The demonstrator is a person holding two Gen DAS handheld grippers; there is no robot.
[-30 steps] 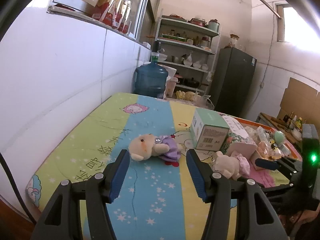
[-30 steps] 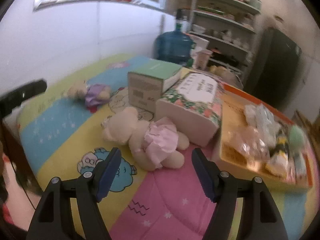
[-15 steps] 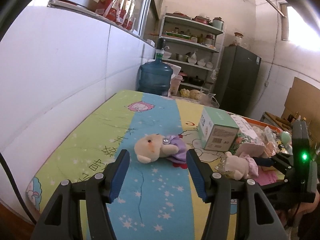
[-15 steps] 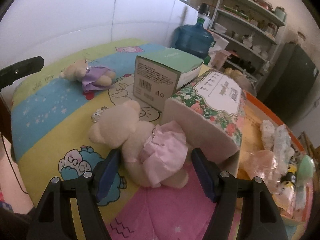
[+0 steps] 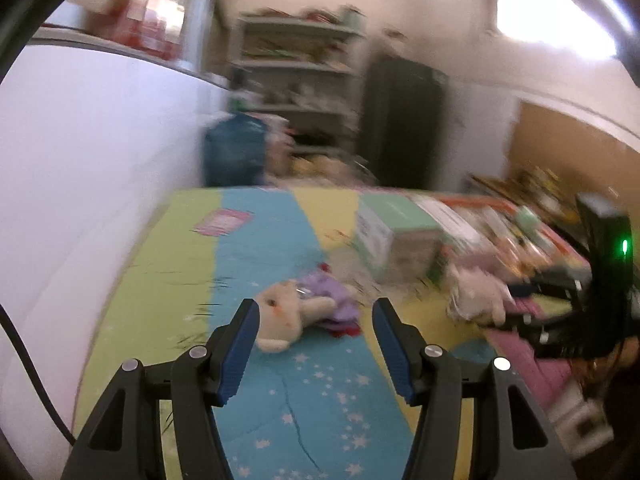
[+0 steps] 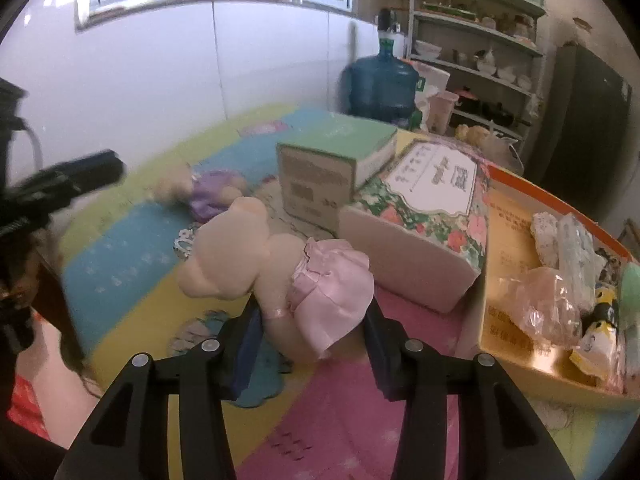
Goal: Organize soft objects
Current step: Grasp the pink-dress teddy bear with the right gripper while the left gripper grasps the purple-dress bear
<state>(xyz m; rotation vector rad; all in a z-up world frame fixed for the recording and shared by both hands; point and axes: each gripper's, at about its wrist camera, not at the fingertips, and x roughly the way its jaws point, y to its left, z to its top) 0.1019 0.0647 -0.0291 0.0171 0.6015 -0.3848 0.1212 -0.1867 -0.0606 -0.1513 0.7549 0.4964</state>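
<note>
Teddy bears are the business here, two of them on a bright patchwork quilt (image 6: 132,280). One bear in a pink dress (image 6: 280,272) lies on its side at the near middle of the right wrist view, head to the left, skirt to the right, just in front of a floral tissue box (image 6: 424,236) and apart from it. The right gripper (image 6: 310,332) has it straddled: the blue pads sit either side of the bear's lower body and skirt, and the jaws are closing on it right now, the skirt bulging over the right finger. Whether the pads are pressing yet I cannot tell.

Over on the left side of that view, farther off, the bear in a purple dress (image 6: 204,196) lies blurred on the blue and green stripes. The left wrist view is smeared too, but it shows that purple-dressed bear (image 5: 296,312) lying just beyond the left gripper (image 5: 314,320), its pale head near the left blue pad (image 5: 240,348). The jaws stand wide and nothing is between them; the bear is ahead of the tips, apart from the pads.

Behind the bears a green-topped carton (image 6: 332,168) stands touching the tissue box. To the right an orange tray (image 6: 516,184) holds wrapped snacks and a small penguin packet (image 6: 600,324). At the far end a blue water jug (image 6: 382,84) stands beside the shelves (image 6: 476,52), with a dark fridge (image 6: 584,120) farther right.
</note>
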